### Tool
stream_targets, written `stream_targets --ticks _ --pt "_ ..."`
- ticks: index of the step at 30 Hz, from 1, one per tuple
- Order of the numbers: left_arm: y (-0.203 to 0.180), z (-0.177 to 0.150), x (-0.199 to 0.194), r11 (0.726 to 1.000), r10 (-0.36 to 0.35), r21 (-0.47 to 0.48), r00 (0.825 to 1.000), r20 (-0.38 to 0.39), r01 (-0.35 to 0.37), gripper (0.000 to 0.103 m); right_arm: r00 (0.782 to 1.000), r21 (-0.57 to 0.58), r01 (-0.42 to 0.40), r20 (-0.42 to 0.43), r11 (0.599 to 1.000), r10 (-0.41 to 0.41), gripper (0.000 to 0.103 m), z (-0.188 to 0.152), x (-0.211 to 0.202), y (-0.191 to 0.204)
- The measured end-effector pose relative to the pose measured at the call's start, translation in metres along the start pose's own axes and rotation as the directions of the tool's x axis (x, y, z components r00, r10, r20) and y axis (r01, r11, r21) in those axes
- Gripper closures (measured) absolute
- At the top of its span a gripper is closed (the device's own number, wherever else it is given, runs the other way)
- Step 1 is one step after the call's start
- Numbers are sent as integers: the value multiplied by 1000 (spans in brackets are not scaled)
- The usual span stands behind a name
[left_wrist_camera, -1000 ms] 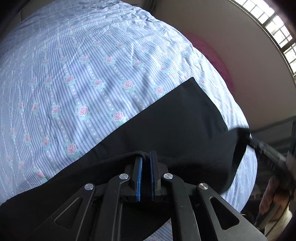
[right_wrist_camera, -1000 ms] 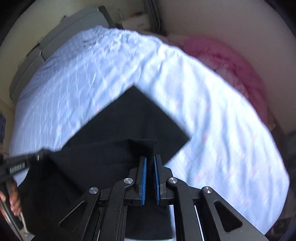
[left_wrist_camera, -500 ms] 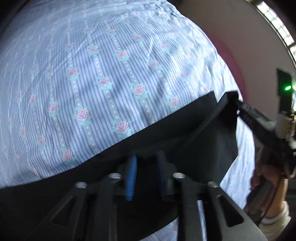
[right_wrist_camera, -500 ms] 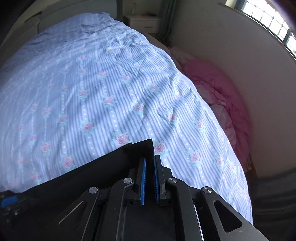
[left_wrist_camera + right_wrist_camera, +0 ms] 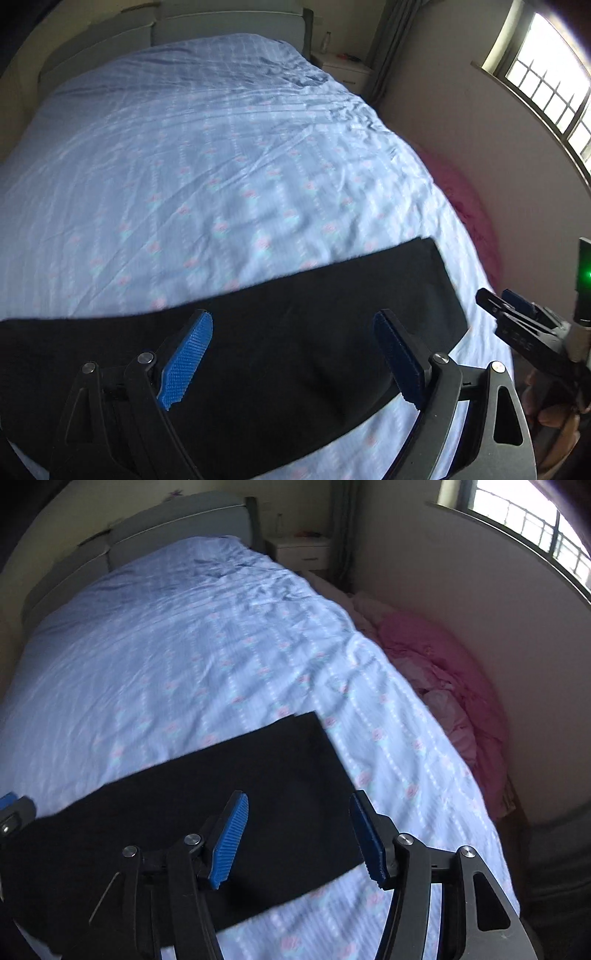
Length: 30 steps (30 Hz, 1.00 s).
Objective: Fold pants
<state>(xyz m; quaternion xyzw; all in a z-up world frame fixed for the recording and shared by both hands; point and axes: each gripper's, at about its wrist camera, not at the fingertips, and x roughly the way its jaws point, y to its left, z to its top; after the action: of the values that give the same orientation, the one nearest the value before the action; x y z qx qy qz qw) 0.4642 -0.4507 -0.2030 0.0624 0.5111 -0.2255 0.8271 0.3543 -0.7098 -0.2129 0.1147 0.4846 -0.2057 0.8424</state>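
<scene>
The black pants [image 5: 295, 325] [image 5: 229, 805] lie flat as a folded band across the near end of the bed, on the blue floral sheet [image 5: 207, 177] [image 5: 177, 664]. My left gripper [image 5: 291, 354] hovers above the cloth, its jaws opening wide, nothing pinched between the blue pads. My right gripper [image 5: 295, 834] hangs over the band's right end, its jaws also opening, with no cloth between the pads. In the left wrist view the right gripper [image 5: 517, 314] shows at the right edge, held by a hand [image 5: 554, 417].
A pink heap of bedding [image 5: 450, 686] lies between the bed's right side and the wall. A grey headboard [image 5: 177, 528] and a white nightstand [image 5: 303, 548] stand at the far end. A window [image 5: 546, 77] is high on the right wall.
Both grippers let go of the black cloth, opened their jaws and rose back from it. The lifted pants edge now lies flat on the bed.
</scene>
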Motion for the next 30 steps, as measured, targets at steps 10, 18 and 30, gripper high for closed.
stream_targets --ticks 10,18,30 --pt "116 -170 -101 960 126 -237 987 -98 -146 14 891 -160 -424 -250 892 379 45 -131 -54 124" --pt "201 -291 -172 801 284 -496 943 -176 -334 14 781 -278 -595 -420 754 462 45 -213 -73 227" --pt "265 -365 -163 710 285 -610 935 -210 -353 14 679 -421 -730 -534 539 504 46 -280 -60 362"
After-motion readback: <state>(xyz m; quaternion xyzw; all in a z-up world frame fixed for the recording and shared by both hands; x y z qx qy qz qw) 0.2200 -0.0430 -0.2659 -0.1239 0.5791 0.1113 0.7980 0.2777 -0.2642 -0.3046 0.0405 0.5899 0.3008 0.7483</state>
